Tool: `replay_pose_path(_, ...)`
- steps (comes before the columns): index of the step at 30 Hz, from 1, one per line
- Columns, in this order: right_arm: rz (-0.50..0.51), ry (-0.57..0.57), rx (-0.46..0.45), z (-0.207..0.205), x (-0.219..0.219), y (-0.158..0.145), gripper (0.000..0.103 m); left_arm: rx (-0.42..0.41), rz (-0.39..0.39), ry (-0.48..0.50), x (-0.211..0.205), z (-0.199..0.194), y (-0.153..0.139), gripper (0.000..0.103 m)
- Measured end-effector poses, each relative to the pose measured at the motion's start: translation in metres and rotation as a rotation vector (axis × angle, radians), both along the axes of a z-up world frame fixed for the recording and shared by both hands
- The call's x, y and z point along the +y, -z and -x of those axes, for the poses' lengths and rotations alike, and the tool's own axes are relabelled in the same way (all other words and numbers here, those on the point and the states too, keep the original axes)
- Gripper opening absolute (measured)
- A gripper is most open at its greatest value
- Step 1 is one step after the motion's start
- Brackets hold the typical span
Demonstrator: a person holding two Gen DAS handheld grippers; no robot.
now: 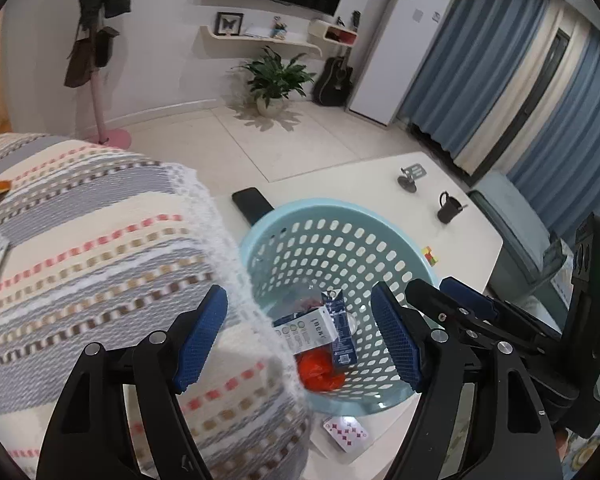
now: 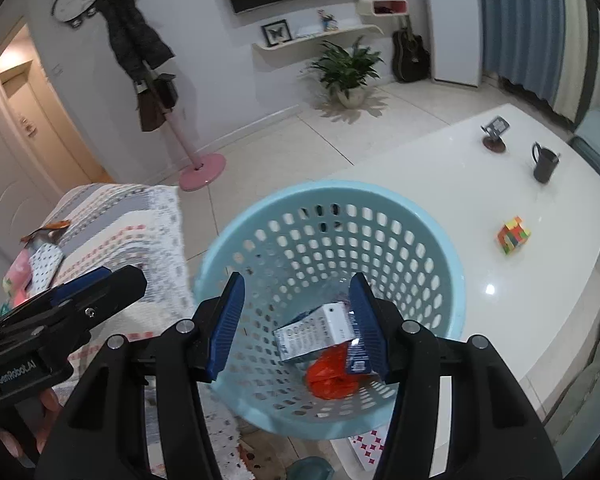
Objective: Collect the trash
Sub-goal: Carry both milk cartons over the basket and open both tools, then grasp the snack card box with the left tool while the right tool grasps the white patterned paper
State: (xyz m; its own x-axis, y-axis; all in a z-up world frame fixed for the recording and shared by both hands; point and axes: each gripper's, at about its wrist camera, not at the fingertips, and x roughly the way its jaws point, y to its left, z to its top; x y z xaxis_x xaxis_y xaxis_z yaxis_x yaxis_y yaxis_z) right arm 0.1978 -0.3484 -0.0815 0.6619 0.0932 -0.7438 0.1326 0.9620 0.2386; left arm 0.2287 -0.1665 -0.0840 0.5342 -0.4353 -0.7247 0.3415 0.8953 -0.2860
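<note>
We see both tongs hanging over the light-blue perforated basket (image 2: 332,216), both spread wide with nothing between the pads. The left tongs (image 1: 298,340) sit half over the striped sofa cover (image 1: 100,240) on the left and half over the basket's near left rim. The right tongs (image 2: 298,328) are above the basket's near inside; in the left wrist view their black body shows at the right edge (image 1: 480,312), and in the right wrist view the left tool shows at the left edge.

Trash lies in the basket bottom. We spot a white carton (image 2: 312,334) lying on its side, a dark-blue carton (image 1: 340,328) leaning beside it on the right, touching it, and an orange plastic bag (image 2: 332,378) crumpled nearer to us, partly under both. Some clear plastic shows farther in; we cannot tell what.

The basket stands on the white surface (image 2: 500,184), at its left end next to the sofa. A playing card (image 1: 346,434) lies on the surface just near the basket. A black phone (image 1: 252,204) lies beyond the far rim. Farther right are a colour cube (image 2: 514,236), a black mug (image 2: 544,164) and a small phone stand (image 2: 496,132), all well apart from the basket.
</note>
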Motion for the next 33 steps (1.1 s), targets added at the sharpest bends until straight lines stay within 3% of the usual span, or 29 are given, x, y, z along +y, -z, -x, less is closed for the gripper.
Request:
replay_pose_path(5,0.023,-0.063,-0.051,0.007,0.035,-0.023,0.051,-0.043,0.036,-0.062,0.039,0.017,-0.017,0.073)
replay_pose_path(11,0.026,-0.168,-0.115,0.011,0.092,-0.049,0.051,-0.091,0.05,-0.203,0.108,0.049,-0.036,0.073)
replay_pose_path(17,0.037,-0.3,-0.152,0.008,0.162,-0.06,0.051,-0.108,-0.014,-0.411,0.187,0.088,-0.043,0.08)
replay_pose_path(22,0.053,-0.412,-0.154,0.0,0.223,-0.061,0.051,-0.08,-0.034,-0.551,0.244,0.121,-0.032,0.088)
replay_pose_path(28,0.061,-0.51,-0.156,-0.014,0.28,-0.056,0.051,0.0,0.003,-0.604,0.276,0.141,-0.008,0.088)
replay_pose_path(33,0.055,-0.537,-0.115,-0.032,0.309,-0.042,0.051,0.041,0.016,-0.591,0.271,0.135,0.005,0.089)
